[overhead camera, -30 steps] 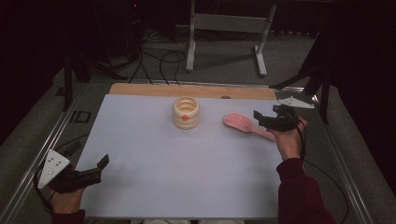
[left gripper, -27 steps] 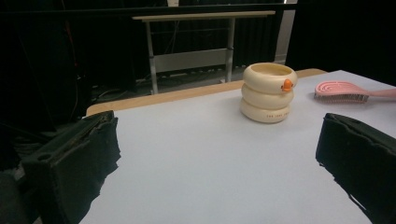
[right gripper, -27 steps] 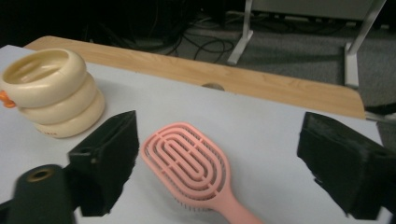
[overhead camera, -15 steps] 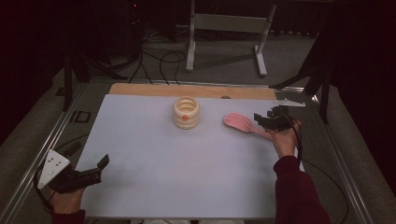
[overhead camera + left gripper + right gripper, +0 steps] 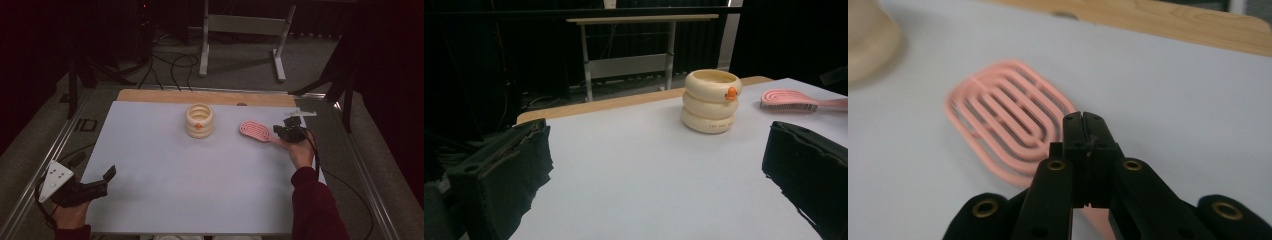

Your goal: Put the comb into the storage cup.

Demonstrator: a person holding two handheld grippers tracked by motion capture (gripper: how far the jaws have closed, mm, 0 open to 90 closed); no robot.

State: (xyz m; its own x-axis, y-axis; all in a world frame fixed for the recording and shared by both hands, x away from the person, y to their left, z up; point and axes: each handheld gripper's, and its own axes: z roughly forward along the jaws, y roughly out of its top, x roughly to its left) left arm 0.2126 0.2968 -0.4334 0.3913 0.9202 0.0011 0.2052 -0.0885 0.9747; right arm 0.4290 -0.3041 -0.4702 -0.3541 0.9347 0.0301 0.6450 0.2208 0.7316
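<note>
A pink slotted hairbrush point(image 5: 255, 131) point(image 5: 1003, 115) lies flat on the white table top point(image 5: 200, 180), right of a cream ringed cup point(image 5: 199, 120) point(image 5: 710, 100) with an orange dot. My right gripper point(image 5: 278, 133) point(image 5: 1083, 119) is shut, its jaws pressed together directly over the brush's handle; a bit of pink shows beneath them. Whether it touches the handle I cannot tell. At the near left corner my left gripper point(image 5: 95, 168) point(image 5: 659, 165) stands open with nothing between its jaws. It points toward the cup, and the brush point(image 5: 789, 100) shows farther right.
A wooden strip point(image 5: 200, 96) runs along the table's far edge. Metal rails point(image 5: 45, 165) border both sides. Beyond the table, a white frame stand point(image 5: 240, 30) and cables lie on the grey floor. The cup's blurred edge point(image 5: 868, 45) shows at the upper left of the right gripper view.
My right gripper has shifted a little left and down onto the brush's handle end. The left gripper, cup and brush have stayed put.
</note>
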